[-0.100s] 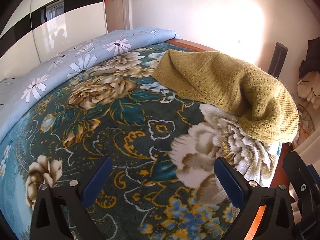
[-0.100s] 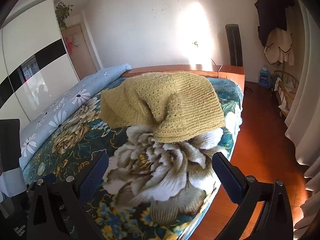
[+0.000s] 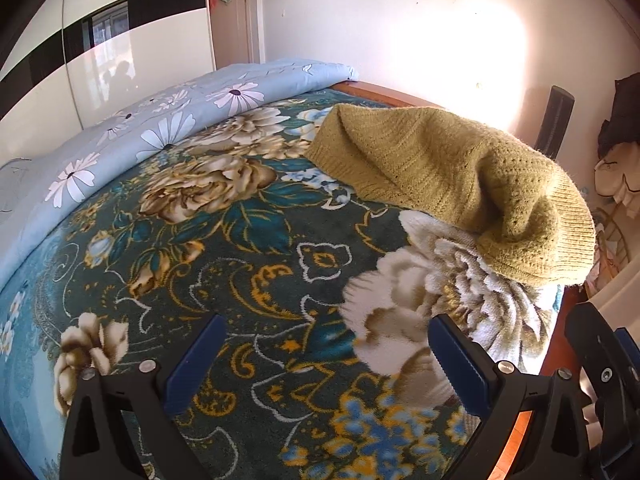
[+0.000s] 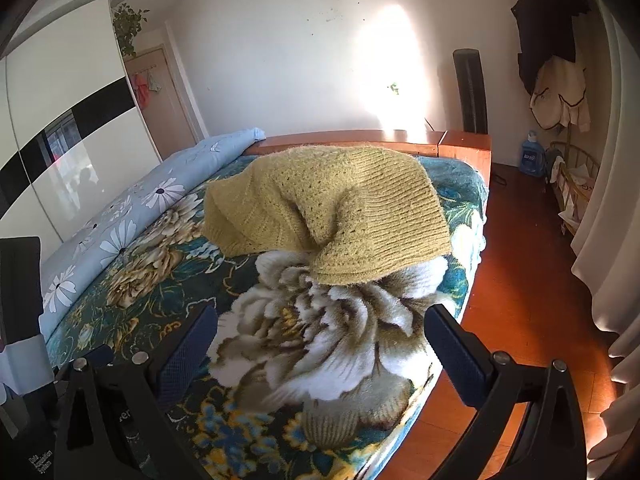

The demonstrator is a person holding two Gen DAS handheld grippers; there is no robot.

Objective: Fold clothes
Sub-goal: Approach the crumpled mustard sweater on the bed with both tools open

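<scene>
sweater [image 4: 320, 212]: underside and sleeves hidden in folds | left gripper [image 3: 324, 356]: base cut by frame | wardrobe [image 3: 100, 52] reflection: blurred

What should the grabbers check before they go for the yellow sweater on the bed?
1. Left gripper open and empty: ok, jaws wide apart, nothing between them.
2. Right gripper open and empty: ok, same.
3. Sweater within sight of both cameras: ok, it lies ahead of both grippers on the blanket.
4. Sweater spread flat for folding: not ok, it sits bunched in a rumpled heap.
5. Sweater safely on the bed: ok, though its near hem lies close to the bed's right edge above the floor.
6. Sleeves and collar located: cannot tell, the bunching hides them.
</scene>
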